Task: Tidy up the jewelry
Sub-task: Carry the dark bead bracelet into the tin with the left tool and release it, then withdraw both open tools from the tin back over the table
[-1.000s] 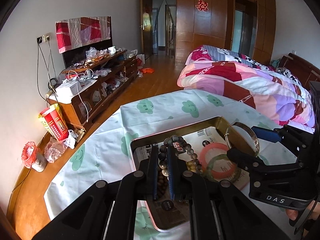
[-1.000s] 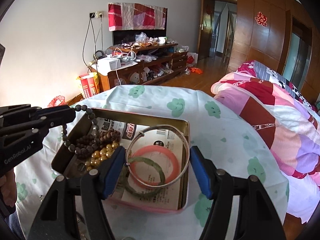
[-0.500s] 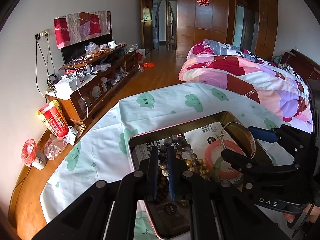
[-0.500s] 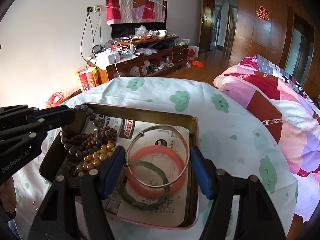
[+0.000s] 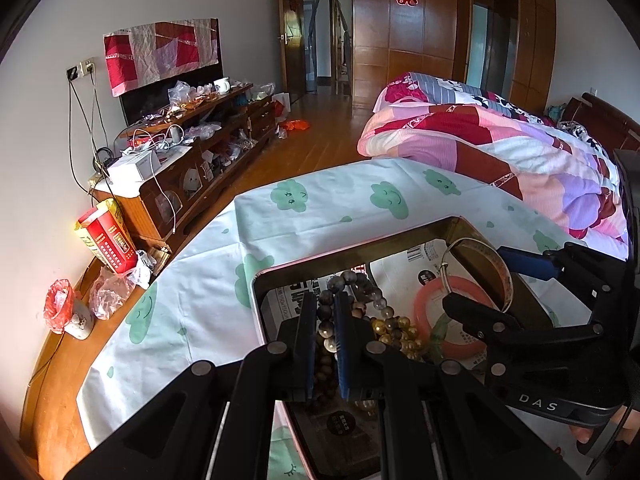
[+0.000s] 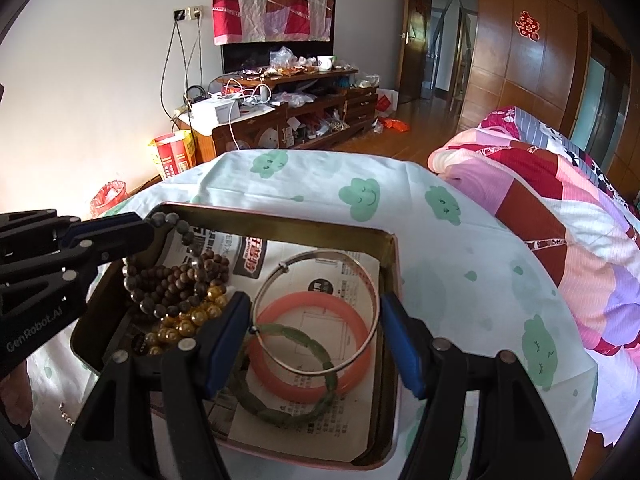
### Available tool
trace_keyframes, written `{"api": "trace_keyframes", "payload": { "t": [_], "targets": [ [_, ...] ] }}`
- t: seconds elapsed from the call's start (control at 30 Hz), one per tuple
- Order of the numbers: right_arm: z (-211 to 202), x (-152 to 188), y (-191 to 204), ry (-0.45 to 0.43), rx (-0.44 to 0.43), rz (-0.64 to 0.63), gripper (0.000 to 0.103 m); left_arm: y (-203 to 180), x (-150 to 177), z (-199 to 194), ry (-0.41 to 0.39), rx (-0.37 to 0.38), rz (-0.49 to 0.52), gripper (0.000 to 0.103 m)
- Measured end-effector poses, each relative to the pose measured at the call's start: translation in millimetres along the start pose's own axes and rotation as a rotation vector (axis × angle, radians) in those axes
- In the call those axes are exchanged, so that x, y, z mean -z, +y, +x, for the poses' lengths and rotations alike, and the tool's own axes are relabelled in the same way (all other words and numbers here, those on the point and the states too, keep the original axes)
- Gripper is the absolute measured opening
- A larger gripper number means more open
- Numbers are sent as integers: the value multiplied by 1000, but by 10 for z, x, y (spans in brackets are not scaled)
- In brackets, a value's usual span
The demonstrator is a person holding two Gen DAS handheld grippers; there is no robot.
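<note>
Left wrist view: left tongs (image 5: 323,320) pinching grey bead bracelet (image 5: 362,286), now lower in tin tray (image 5: 360,248) than a second ago, beads draped onto brown and gold strands. Right wrist view: right tongs (image 6: 316,340) spread around silver bangle (image 6: 316,312), touching both pads, above pink bangle (image 6: 312,344) and green bangle (image 6: 288,400); bare bench cloth (image 6: 460,280) beyond tray's right wall.
</note>
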State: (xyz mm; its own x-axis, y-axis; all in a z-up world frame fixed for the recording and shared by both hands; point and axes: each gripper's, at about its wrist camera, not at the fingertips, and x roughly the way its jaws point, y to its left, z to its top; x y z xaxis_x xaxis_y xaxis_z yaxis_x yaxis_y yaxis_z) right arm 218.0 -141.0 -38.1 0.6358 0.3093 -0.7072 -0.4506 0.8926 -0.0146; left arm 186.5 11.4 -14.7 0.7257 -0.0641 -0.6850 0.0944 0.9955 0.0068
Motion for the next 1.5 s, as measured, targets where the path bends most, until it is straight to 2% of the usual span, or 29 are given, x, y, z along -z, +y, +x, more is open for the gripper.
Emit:
{"api": "trace_keyframes", "payload": {
  "t": [0.3, 0.37, 0.4, 0.43, 0.47, 0.5, 0.67, 0.8, 0.97, 1.17, 1.5],
  "targets": [
    [32, -34, -38, -2, -4, 8, 69, 0, -1, 44, 13, 6, 2, 10],
    [18, -33, -54, -12, -3, 14, 72, -9, 4, -5, 9, -1, 7, 22],
    [3, -30, -57, -14, 1, 15, 77, -9, 10, -39, -1, -12, 8, 42],
    [-26, -24, -68, -21, 3, 17, 79, -4, 23, -99, -18, -31, 4, 69],
    [-37, -25, -80, -26, 3, 19, 79, 9, 45, -161, -40, -46, 1, 78],
    [-68, -15, -93, -30, 2, 22, 79, 9, 64, -208, -58, -45, 0, 81],
    [-231, 76, -87, -40, 6, 23, 79, 121, 240, -391, -44, -58, -45, 81],
    [-399, 193, -83, -51, 11, 18, 79, 256, 508, -581, -35, -81, -89, 81],
    [-589, 401, -33, -55, 11, 11, 79, 236, 801, -722, -8, -127, -61, 81],
    [-714, 706, 64, -30, 21, -27, 79, 58, 1136, -744, 44, -104, -10, 81],
    [-884, 1080, -19, 2, 62, -12, 79, -130, 1272, -694, 75, -94, 11, 81]
  ]
}}
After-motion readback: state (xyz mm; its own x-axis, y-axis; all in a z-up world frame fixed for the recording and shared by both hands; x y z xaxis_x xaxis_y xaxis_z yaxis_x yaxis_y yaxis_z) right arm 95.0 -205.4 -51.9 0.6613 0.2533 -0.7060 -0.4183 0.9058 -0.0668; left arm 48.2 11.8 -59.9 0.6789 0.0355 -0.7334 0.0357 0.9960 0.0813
